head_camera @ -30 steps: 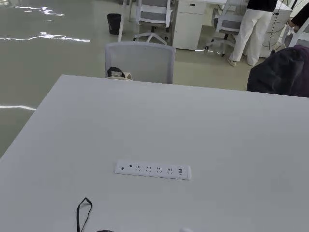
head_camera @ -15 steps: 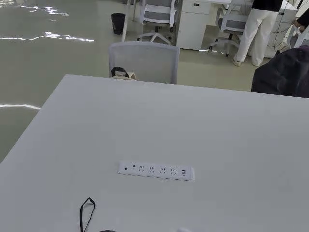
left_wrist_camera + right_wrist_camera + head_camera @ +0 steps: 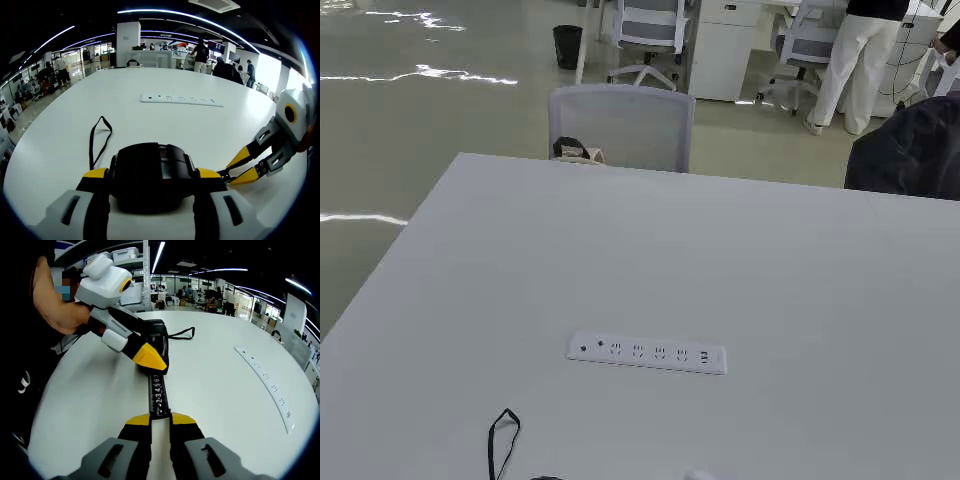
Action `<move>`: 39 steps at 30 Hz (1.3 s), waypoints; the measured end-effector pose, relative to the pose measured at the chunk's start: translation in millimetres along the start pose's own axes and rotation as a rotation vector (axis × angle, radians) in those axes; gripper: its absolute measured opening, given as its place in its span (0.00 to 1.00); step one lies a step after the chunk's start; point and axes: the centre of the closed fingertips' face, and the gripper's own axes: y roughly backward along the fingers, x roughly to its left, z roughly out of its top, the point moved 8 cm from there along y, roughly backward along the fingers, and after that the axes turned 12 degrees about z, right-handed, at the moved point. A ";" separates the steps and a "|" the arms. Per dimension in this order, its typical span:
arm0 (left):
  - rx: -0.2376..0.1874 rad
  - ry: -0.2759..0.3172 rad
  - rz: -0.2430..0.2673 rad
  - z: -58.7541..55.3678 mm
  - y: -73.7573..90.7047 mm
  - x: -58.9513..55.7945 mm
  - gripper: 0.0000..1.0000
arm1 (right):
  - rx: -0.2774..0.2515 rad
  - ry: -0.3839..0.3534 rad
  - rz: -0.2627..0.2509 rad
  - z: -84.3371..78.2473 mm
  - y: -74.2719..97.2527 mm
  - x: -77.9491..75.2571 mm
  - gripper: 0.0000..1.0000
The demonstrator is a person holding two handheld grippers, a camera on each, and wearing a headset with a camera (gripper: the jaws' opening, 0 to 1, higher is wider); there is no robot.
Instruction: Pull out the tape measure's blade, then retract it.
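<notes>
In the head view, the bottom border cuts off all but a dark sliver of the black plastic tape measure case (image 3: 545,478) at the near edge of the white table (image 3: 770,260). Its thin black wrist strap (image 3: 503,440) loops up toward the white rectangular power strip (image 3: 647,354) mid-table.

In the left gripper view, the left gripper (image 3: 151,175) is clamped on the case's two sides, and its own jaw hides the blade's exit. The right gripper (image 3: 245,168) reaches in just beside it.

In the right gripper view, the pale steel blade with black numerals (image 3: 158,390) runs straight from the case to the right gripper (image 3: 160,418), roughly alongside the power strip. The right gripper's yellow-tipped jaws pinch the blade and cover its end hook.
</notes>
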 end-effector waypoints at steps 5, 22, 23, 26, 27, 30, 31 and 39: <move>-0.001 -0.002 0.008 1.7 2.2 -1.4 0.65 | -0.018 -0.004 0.002 3.2 -2.3 -0.5 0.11; 0.003 0.001 -0.006 2.9 3.8 -0.9 0.65 | -0.027 0.010 0.023 12.1 -18.5 -4.3 0.11; 0.005 0.006 -0.007 2.5 3.3 -0.7 0.65 | -0.022 0.019 0.022 12.8 -19.4 -4.1 0.11; 0.004 0.004 -0.009 2.0 2.8 -0.2 0.65 | -0.023 0.019 0.025 15.0 -21.1 -4.2 0.11; 0.005 0.004 -0.010 2.5 3.6 -0.4 0.65 | -0.024 0.020 0.026 16.1 -21.9 -4.2 0.11; 0.008 0.007 -0.013 2.8 4.2 -0.4 0.65 | -0.025 0.023 0.028 18.5 -23.7 -4.4 0.11; 0.008 0.008 -0.013 3.0 4.4 -0.3 0.64 | -0.025 0.024 0.029 19.2 -24.1 -4.4 0.11; 0.010 0.012 -0.019 -0.1 0.6 1.5 0.64 | -0.028 0.031 0.032 23.6 -31.1 -5.7 0.11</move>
